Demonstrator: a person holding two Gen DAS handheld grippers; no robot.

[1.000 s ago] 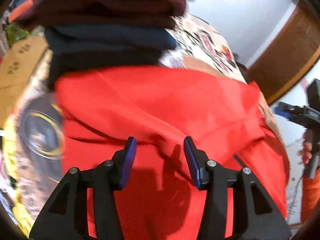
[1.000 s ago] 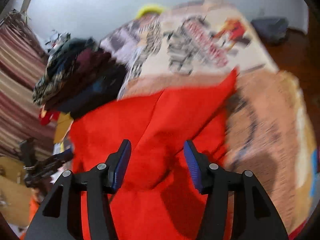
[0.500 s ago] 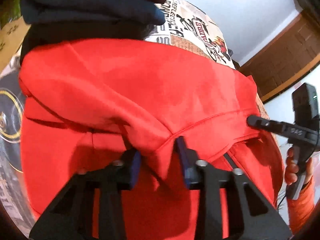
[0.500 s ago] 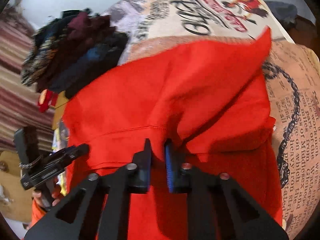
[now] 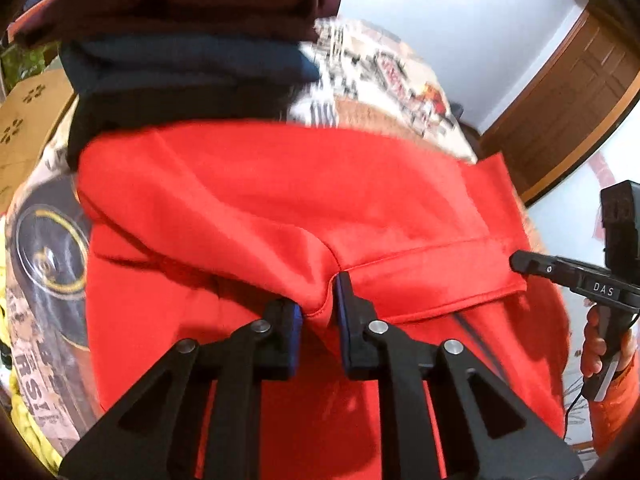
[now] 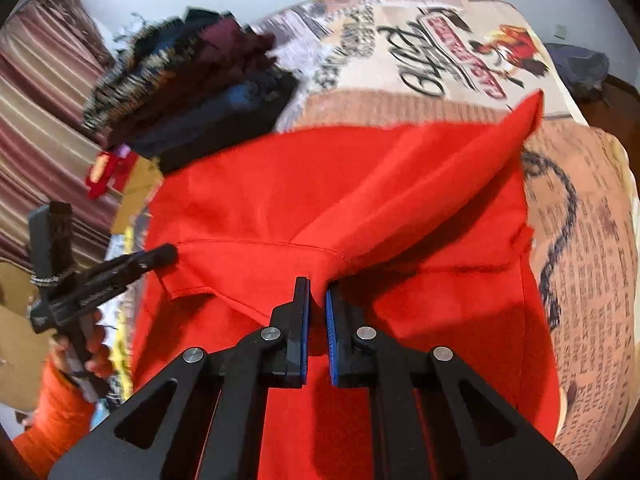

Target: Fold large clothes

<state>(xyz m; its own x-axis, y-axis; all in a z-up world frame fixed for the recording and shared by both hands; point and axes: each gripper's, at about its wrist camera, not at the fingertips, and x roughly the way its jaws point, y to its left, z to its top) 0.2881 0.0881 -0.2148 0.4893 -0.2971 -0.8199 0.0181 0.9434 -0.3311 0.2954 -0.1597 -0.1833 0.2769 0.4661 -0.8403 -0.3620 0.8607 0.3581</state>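
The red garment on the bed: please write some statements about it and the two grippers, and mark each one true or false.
1. The right gripper is shut on a fold of the red garment. True.
2. The left gripper hangs wide open above the garment. False: its jaws have just been closing and pinch a fold of the cloth.
3. A pile of folded dark clothes lies beyond the garment. True.
4. The garment lies on a bare wooden floor. False: it lies on a printed bed cover.
5. The garment is blue. False: it is red.
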